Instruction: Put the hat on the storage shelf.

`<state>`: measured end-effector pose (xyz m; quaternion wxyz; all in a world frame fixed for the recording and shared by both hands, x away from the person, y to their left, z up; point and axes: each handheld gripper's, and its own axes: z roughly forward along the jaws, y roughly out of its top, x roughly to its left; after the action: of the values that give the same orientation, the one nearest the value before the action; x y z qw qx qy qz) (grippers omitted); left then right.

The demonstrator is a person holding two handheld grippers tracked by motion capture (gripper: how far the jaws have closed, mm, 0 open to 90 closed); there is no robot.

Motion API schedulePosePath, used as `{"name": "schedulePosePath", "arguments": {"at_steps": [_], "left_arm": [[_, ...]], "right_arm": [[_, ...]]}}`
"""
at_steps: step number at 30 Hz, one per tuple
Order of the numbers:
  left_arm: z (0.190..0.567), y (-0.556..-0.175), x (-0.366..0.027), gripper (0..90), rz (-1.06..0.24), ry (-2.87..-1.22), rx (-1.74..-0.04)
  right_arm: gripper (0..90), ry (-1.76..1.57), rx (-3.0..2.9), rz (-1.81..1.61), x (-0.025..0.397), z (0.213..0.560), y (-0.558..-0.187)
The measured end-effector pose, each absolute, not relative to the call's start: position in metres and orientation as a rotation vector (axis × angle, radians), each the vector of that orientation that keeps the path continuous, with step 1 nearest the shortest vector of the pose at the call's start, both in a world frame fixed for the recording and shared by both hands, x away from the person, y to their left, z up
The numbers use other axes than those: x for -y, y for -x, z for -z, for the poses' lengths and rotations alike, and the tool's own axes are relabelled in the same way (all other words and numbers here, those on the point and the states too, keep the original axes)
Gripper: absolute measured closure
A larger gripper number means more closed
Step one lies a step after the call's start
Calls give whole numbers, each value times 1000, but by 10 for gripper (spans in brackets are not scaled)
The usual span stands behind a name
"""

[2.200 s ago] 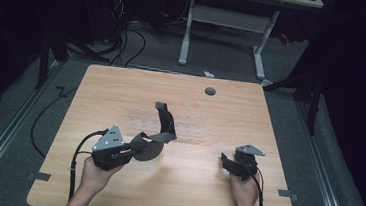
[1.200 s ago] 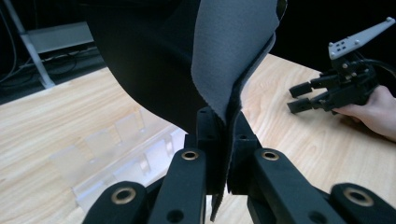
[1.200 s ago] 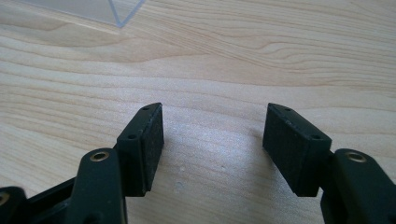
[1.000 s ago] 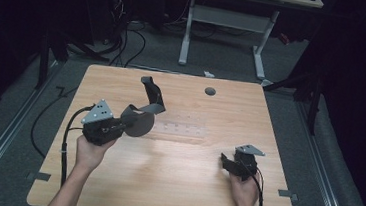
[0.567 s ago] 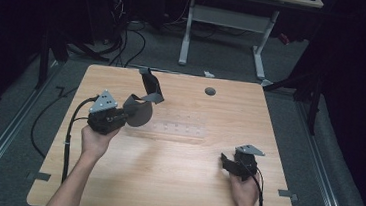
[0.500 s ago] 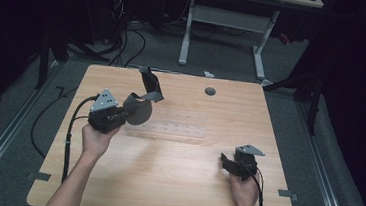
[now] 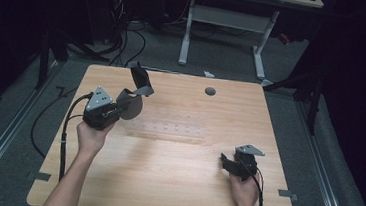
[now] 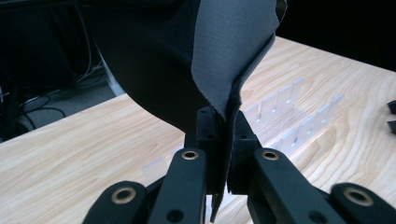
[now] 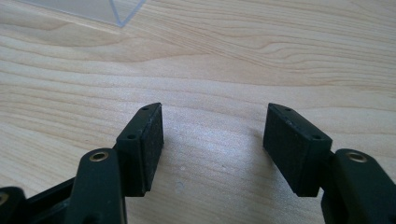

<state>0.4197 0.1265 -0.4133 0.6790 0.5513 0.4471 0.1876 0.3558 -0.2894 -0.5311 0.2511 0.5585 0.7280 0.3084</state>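
Light brown wood with wavy lines is seen on the table (image 7: pixel 174 182); the cloth (image 8: pixel 224 51) is coloured grey and black; the rack (image 7: pixel 168 130) is see-through

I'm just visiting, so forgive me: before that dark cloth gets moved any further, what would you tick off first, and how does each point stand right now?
1. Left gripper shut firmly on the dark cloth: ok, the jaws pinch its edge.
2. Cloth lifted clear of the wooden table: ok in the high view.
3. Clear plastic rack unobstructed: ok, nothing lies on it.
4. Right gripper free to help: ok, jaws apart, nothing between them.
5. Right gripper out of the cloth's path: ok, it sits near the table's front right.
6. How much cloth the jaws hold: cannot tell.
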Motion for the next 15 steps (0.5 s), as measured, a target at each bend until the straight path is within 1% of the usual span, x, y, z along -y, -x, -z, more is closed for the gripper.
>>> {"name": "schedulePosePath", "arguments": {"at_steps": [15], "left_arm": [[436,-427,-131,866,-482,-1233,-1039]], "right_arm": [[382,-1520,-1979,-839,289,531,-356]]}}
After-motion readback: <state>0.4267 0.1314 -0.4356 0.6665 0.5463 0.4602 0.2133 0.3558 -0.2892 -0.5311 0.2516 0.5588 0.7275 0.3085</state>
